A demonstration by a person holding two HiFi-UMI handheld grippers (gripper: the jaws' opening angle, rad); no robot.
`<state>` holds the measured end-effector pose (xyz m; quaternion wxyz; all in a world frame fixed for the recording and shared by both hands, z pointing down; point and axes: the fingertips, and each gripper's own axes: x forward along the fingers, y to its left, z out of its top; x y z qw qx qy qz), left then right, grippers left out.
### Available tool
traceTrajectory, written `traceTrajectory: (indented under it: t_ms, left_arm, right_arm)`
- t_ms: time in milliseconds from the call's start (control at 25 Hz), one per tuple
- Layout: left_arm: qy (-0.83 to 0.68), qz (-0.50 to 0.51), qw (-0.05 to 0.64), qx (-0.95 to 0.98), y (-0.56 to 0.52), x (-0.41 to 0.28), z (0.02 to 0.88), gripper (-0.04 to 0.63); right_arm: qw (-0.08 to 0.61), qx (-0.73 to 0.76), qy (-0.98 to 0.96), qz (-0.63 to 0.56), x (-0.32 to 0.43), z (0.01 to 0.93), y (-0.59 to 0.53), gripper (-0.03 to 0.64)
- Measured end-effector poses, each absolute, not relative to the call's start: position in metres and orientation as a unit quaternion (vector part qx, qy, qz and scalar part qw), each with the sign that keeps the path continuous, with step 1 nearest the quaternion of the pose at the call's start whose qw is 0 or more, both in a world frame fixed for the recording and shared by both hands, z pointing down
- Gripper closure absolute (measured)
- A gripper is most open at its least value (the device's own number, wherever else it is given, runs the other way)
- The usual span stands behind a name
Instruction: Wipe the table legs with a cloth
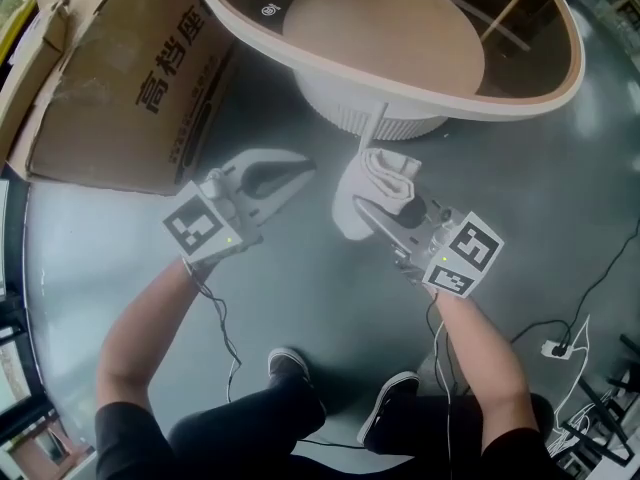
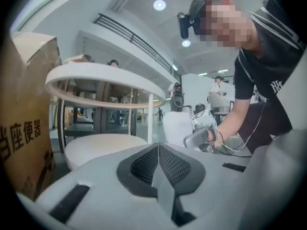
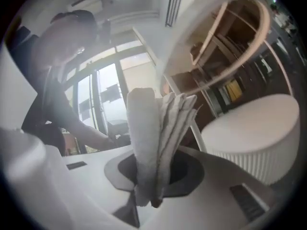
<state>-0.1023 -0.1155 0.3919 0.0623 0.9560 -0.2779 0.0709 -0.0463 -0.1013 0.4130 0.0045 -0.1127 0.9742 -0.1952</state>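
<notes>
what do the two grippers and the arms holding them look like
The left gripper and right gripper are pale grey tapering shells with dark ribbed jaw pads. Each carries a white cube with black square markers and trails a thin black cable. The person wears a black short-sleeved top; the forearms are bare.

**A big open hall, not a home**

Polished grey floor (image 1: 300,293) spreads around the round table (image 1: 572,63), with a printed cardboard box (image 1: 120,88) beside it and cables (image 1: 590,298) trailing nearby. Beyond the table are recessed ceiling lights (image 2: 159,5), a railed upper gallery (image 2: 136,41) and distant people (image 2: 218,85).
</notes>
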Motion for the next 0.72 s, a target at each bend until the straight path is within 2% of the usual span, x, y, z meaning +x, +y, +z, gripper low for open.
traceTrajectory:
  t_ms: [160, 360, 600, 720]
  left_arm:
    - [-0.27, 0.093, -0.011, 0.958, -0.113, -0.108, 0.35, 0.588]
    - [-0.237, 0.103, -0.098, 0.961, -0.102, -0.086, 0.323, 0.588]
    - [-0.198, 0.132, -0.123, 0.963, -0.095, -0.065, 0.347, 0.588]
    - [-0.19, 0.151, -0.111, 0.964, -0.099, -0.069, 0.368, 0.588]
  right_arm:
    - [0.035, -0.103, 0.984, -0.138, -0.052, 0.336, -0.113, 0.538]
    - [0.021, -0.126, 0.979, -0.161, -0.06, 0.335, -0.142, 0.54]
    - [0.008, -0.15, 0.97, -0.191, -0.052, 0.361, -0.158, 0.54]
    - [-0.002, -0.156, 0.966, -0.204, -0.052, 0.383, -0.162, 0.541]
